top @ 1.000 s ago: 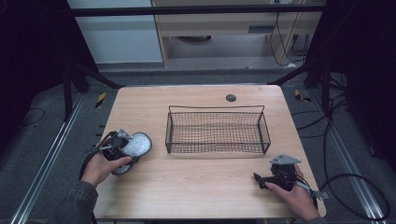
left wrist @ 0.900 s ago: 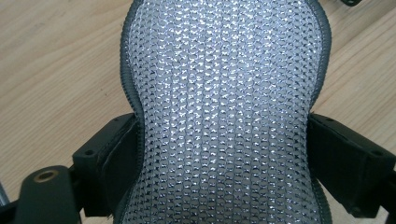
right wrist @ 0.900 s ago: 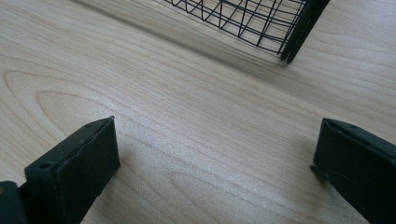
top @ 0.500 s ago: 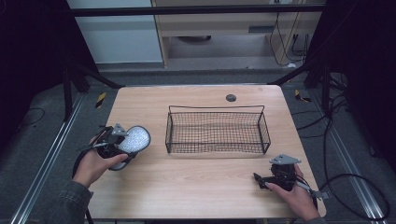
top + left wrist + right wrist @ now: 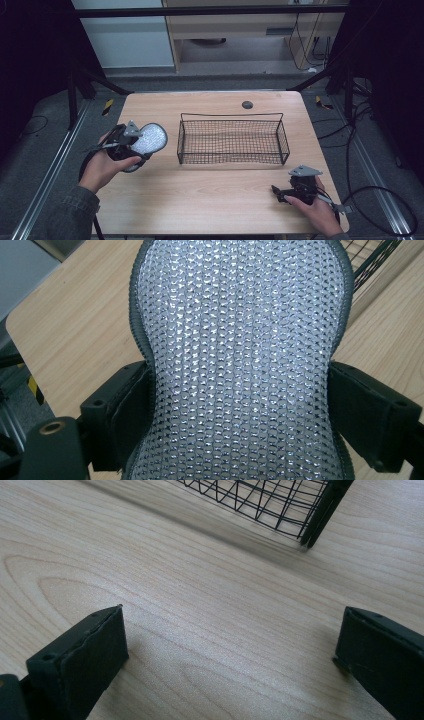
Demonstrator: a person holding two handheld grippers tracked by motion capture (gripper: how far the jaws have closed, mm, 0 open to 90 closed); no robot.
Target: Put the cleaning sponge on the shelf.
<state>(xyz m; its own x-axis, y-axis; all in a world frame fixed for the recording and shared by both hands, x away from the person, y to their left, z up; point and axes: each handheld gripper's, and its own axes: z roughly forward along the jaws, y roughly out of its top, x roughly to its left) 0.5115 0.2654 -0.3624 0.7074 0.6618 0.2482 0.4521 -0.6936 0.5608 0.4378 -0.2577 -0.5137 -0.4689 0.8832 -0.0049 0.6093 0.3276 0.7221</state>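
Carrying: you have the silver mesh object (image 5: pixel 150 138) pinched at its narrow waist in your left gripper (image 5: pixel 131 142), lifted off the table (image 5: pixel 210 195).
Left gripper state: jaws pressed against both sides of the silver mesh object (image 5: pixel 240 365), which rises straight ahead of them in the left gripper view; what the object is exactly, you cannot tell from these pictures.
Right gripper state: your right gripper (image 5: pixel 287 191) rests low over the near right corner of the table (image 5: pixel 200 630), jaws spread wide with nothing between them.
Object place: ahead of your left gripper, and just short of the left end of the wire basket (image 5: pixel 232 140), which lies to that gripper's right and stands empty.
Done so far: by the look of it, pickup and lift are finished.
Left to do: judging by the heading, carry it over the basket's left wall, lower it inside and let go.
Change from earlier: a second ago the object sat lower and nearer your body; it has since risen and moved toward the basket, tilting more upright. Your right gripper has stayed put.
Basket from right gripper: its near corner (image 5: pixel 312 520) stands ahead and slightly right of the spread jaws, well apart.
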